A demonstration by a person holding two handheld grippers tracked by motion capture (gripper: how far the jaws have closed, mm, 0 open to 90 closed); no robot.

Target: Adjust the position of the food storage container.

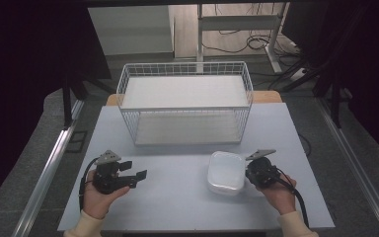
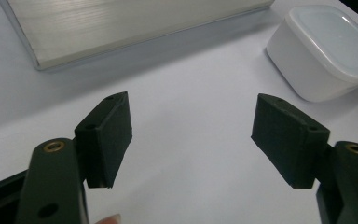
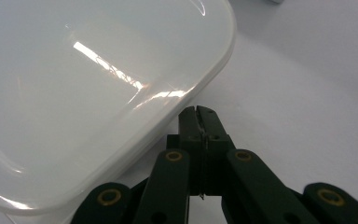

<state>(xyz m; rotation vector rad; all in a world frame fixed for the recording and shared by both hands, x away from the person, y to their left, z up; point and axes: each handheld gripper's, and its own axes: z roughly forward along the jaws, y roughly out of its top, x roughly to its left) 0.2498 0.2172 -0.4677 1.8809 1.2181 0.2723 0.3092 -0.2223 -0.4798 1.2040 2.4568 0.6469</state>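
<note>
A white lidded plastic container (image 1: 225,172) sits on the pale table (image 1: 177,207), right of centre near the front. My right gripper (image 1: 249,173) is at its right side. In the right gripper view the jaws of the right gripper (image 3: 199,114) are pressed together with nothing between them, their tip right at the rim of the container's lid (image 3: 98,84); I cannot tell if it touches. My left gripper (image 1: 134,170) is held at the front left, jaws wide apart and empty. From the left gripper (image 2: 191,140) the container (image 2: 328,51) stands ahead to the right.
A white wire basket (image 1: 185,64) with a pale board floor (image 2: 121,28) stands at the back middle of the table. Bare tabletop lies between the two grippers. Beyond the table are dark curtains, a desk frame and cables on the floor.
</note>
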